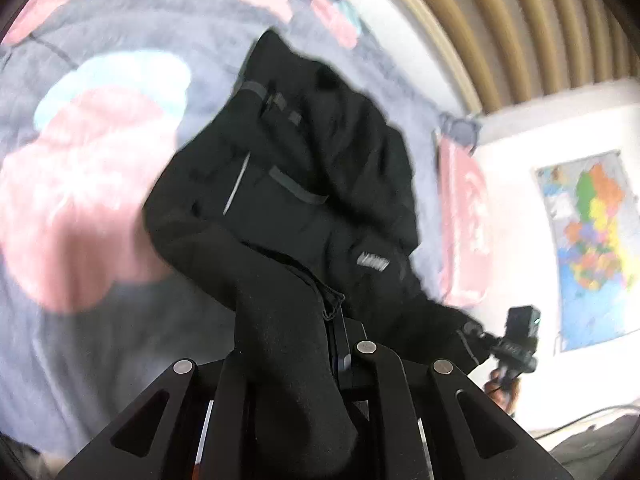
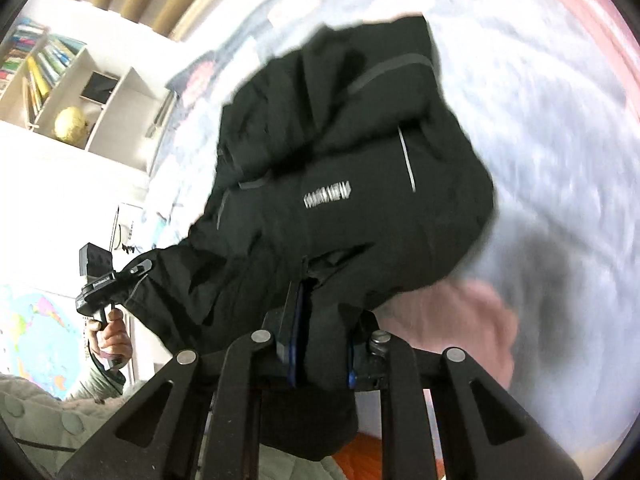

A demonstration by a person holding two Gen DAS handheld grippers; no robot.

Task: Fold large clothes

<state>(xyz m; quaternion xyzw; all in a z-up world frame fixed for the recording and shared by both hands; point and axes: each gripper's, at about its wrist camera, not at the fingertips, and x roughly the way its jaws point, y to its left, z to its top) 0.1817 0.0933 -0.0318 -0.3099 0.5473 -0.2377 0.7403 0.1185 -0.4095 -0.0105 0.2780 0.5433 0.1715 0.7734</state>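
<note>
A large black jacket (image 1: 304, 184) with grey trim and a silver chest logo hangs bunched in the air above the bed. My left gripper (image 1: 316, 344) is shut on a thick fold of its fabric. My right gripper (image 2: 320, 344) is shut on another edge of the jacket (image 2: 340, 184) near the zipper. Each gripper shows in the other's view: the right one (image 1: 516, 344) at the lower right, the left one (image 2: 100, 280) at the left, both clamped on the jacket. Motion blur softens both views.
Below lies a grey bedspread (image 1: 120, 40) with pink and light-blue flowers. A pink pillow (image 1: 464, 220) lies by the white wall. A world map (image 1: 592, 248) hangs there. A bookshelf (image 2: 52, 76) with a gold globe stands at the left.
</note>
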